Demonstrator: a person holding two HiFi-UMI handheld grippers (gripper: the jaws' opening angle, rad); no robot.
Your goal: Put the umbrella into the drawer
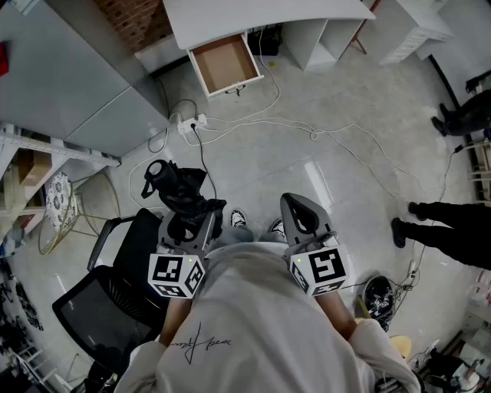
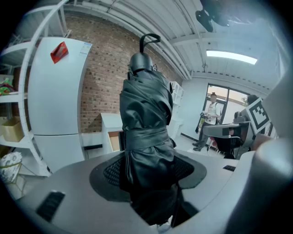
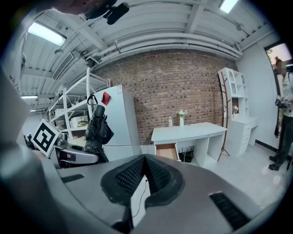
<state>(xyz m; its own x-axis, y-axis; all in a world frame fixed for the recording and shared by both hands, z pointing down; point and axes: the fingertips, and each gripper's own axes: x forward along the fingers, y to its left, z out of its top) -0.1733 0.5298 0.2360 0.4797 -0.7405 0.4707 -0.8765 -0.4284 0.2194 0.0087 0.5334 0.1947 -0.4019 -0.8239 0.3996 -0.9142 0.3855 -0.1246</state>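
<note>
A folded black umbrella (image 1: 180, 192) with a strap round its middle stands upright between the jaws of my left gripper (image 1: 189, 224), which is shut on its lower part. In the left gripper view the umbrella (image 2: 146, 123) fills the middle, its loop handle on top, above the left gripper (image 2: 149, 176). My right gripper (image 1: 303, 216) is held beside it, shut with nothing between its pads (image 3: 132, 176). The open drawer (image 1: 226, 64) of the white desk (image 1: 261, 19) lies far ahead across the floor. It also shows as the drawer (image 3: 166, 151) in the right gripper view, and its inside is bare.
A black office chair (image 1: 115, 295) stands close at my left. Cables (image 1: 307, 130) and a power strip (image 1: 192, 123) trail over the floor between me and the desk. People's legs (image 1: 441, 226) stand at the right. A white fridge (image 3: 121, 123) and shelves (image 1: 31, 169) line the left.
</note>
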